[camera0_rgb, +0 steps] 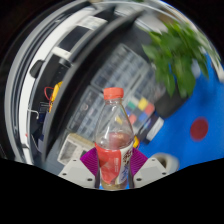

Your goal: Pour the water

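Between the 2 fingers [116, 168], clamped by their purple pads [92, 160], stands 1 upright water bottle [116, 140], orange-capped.

You have one clear plastic bottle [115, 140] with an orange cap standing upright between the two fingers of your one claw [114, 172], each finger bearing one magenta pad. Beyond it sits one leafy green plant [178, 52], one keyboard [125, 70], and one blue surface [196, 118] carrying one red dot [199, 128].
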`<state>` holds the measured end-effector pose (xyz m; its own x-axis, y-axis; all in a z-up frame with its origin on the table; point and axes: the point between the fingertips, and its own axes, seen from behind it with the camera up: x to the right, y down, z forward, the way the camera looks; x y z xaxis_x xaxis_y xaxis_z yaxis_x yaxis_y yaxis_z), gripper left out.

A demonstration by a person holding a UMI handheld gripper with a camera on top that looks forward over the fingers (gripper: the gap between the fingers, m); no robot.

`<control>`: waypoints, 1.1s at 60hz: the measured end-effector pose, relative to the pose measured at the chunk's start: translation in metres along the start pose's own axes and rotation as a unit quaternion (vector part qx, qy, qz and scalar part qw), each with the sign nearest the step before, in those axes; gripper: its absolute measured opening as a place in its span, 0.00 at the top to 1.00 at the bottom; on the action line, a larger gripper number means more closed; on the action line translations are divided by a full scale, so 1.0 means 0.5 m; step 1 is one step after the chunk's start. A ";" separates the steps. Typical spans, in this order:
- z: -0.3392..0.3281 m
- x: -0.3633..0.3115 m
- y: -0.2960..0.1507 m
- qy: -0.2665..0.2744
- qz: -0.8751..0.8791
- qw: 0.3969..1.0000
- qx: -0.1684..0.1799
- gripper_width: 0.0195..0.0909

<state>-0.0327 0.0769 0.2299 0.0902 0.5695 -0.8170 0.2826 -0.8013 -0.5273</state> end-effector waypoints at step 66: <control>-0.007 0.472 -0.217 0.196 -0.418 0.883 0.089 0.53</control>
<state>-0.0386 0.2991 0.0950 0.2541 0.9672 -0.0011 0.2561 -0.0684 -0.9642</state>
